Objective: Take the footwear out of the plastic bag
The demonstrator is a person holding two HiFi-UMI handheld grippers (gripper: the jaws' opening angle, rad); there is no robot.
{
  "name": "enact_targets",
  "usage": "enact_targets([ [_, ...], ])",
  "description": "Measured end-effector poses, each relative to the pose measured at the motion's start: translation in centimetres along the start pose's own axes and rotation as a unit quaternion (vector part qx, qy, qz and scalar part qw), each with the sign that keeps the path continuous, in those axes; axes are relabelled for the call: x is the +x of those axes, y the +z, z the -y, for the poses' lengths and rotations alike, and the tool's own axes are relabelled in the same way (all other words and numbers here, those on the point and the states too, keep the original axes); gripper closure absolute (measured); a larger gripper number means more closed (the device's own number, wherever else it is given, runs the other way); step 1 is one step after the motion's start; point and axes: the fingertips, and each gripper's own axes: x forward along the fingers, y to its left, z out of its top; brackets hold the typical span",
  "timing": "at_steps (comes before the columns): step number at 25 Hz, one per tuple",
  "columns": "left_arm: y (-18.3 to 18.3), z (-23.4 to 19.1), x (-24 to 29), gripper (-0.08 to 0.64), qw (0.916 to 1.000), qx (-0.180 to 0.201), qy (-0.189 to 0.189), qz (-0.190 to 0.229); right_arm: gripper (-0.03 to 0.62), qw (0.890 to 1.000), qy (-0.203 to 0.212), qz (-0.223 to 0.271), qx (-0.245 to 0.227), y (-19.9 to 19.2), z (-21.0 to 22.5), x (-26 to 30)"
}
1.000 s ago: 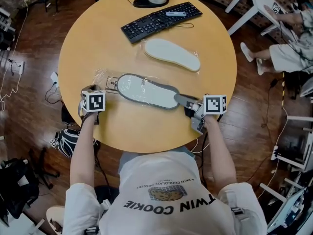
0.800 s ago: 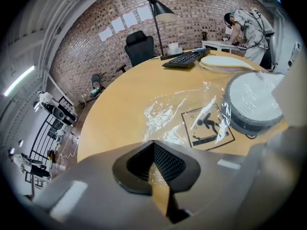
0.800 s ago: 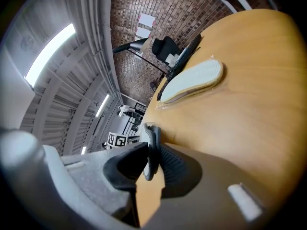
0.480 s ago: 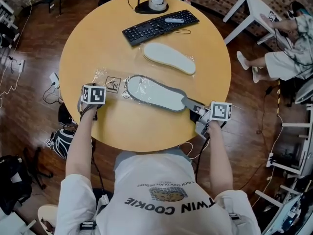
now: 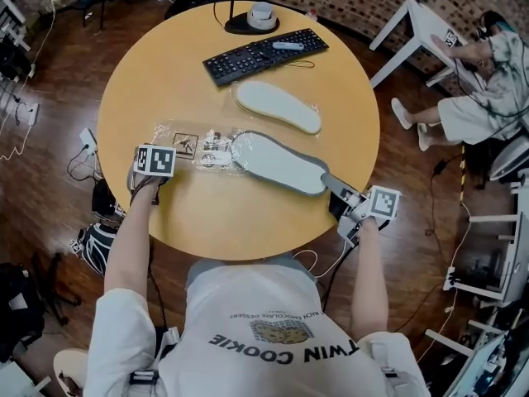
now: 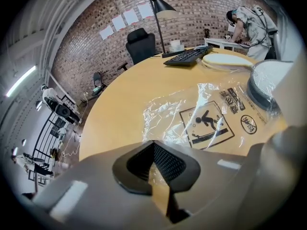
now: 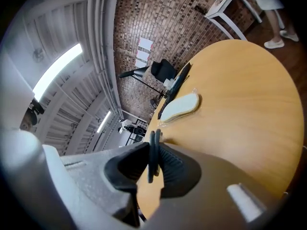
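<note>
A white insole with a grey rim lies across the round table, its toe end still inside the clear plastic bag. My right gripper is shut on the insole's grey heel edge at the table's near right rim; its jaws have just been closing a little further on it. My left gripper is shut on the bag's left end, with film pinched between the pads. The bag's printed warning label lies flat just ahead of it. A second, bare white insole lies further back.
A black keyboard and a lamp base sit at the table's far side. A person sits by a white table at the right. Bags and cables lie on the wooden floor at the left.
My right gripper has moved right and outward past the table's rim, drawing the grey-rimmed insole further out of the bag. The bag now lies stretched out behind it. My left gripper has stayed put.
</note>
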Motion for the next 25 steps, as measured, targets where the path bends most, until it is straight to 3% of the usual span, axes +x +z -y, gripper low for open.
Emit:
enact_targets([
  [10, 0.0, 0.2, 0.0, 0.561, 0.9999, 0.010, -0.002, -0.001, 0.529, 0.996, 0.050, 0.062, 0.040, 1.6, -0.6, -4.2],
  [17, -0.1, 0.1, 0.0, 0.561, 0.9999, 0.012, -0.005, -0.002, 0.529, 0.992, 0.076, 0.094, 0.030, 3.1, -1.6, -6.4],
  [25, 0.1, 0.0, 0.1, 0.563, 0.9999, 0.009, -0.005, -0.002, 0.528, 0.991, 0.114, 0.071, 0.016, 4.0, -4.1, -2.9],
])
